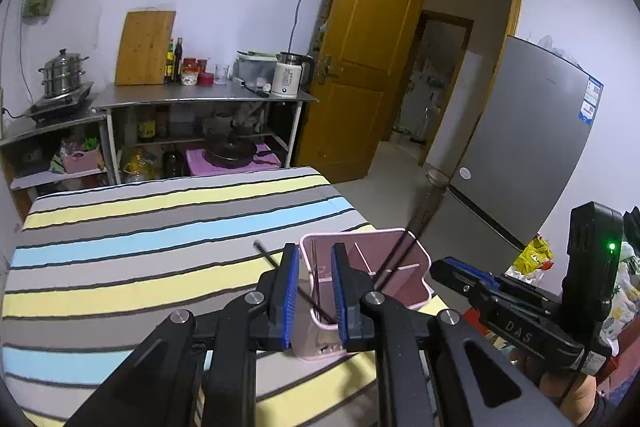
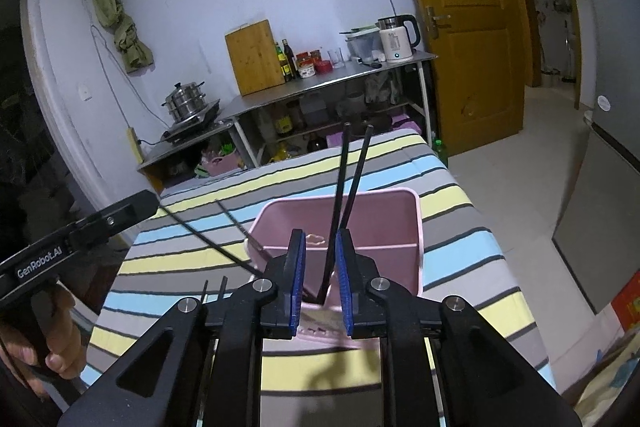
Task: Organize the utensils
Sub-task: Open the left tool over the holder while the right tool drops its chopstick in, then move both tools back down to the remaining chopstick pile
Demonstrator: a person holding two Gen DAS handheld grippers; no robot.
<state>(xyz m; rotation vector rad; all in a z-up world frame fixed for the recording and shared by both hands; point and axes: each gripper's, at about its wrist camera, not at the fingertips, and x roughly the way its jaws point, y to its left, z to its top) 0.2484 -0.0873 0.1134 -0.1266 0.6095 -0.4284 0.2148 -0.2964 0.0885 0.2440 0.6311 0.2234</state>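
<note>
A pink utensil holder (image 1: 400, 279) with dividers stands on the striped table near its right edge; it also shows in the right wrist view (image 2: 376, 223). A pair of black chopsticks (image 2: 346, 183) stands in it, leaning out; it also shows in the left wrist view (image 1: 394, 259). Another black chopstick (image 1: 269, 255) lies on the cloth beside the holder; it also shows in the right wrist view (image 2: 216, 243). My left gripper (image 1: 315, 287) is open, its jaws either side of the holder's left corner. My right gripper (image 2: 321, 267) is open just above the holder, with the standing chopsticks between its jaws.
The striped cloth (image 1: 140, 247) covers the table. Behind it stand steel shelves (image 1: 200, 99) with a cutting board, bottles, a kettle (image 1: 288, 75) and a steamer pot (image 1: 64, 73). A wooden door (image 1: 360, 59) and a grey fridge (image 1: 524, 147) are to the right.
</note>
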